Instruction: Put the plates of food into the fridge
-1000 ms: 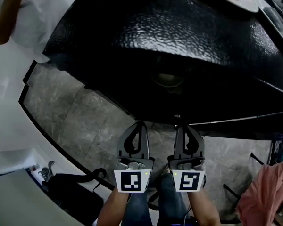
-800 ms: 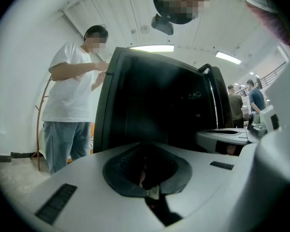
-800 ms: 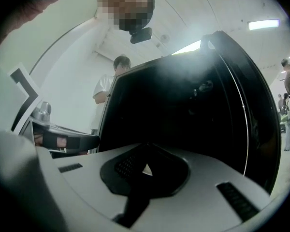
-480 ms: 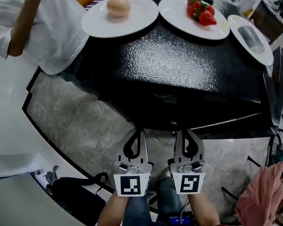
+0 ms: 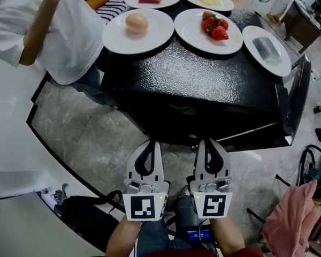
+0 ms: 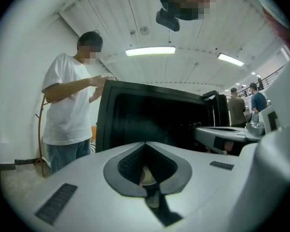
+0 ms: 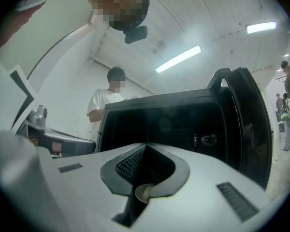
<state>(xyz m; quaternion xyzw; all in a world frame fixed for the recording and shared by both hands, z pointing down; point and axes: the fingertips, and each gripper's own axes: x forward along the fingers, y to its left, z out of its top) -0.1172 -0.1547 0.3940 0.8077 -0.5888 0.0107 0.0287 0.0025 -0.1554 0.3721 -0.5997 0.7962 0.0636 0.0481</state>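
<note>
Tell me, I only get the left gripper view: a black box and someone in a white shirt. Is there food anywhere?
Observer: Yes. The head view shows five white plates on top of that black fridge; one holds strawberries.
Operator: Where's the other claw?
Observer: The right claw is shut and empty, side by side with the left claw, low in front of the fridge.
Operator: Anything lying underfoot?
Observer: A black bag lies on the grey floor, at the lower left of the head view.
</note>
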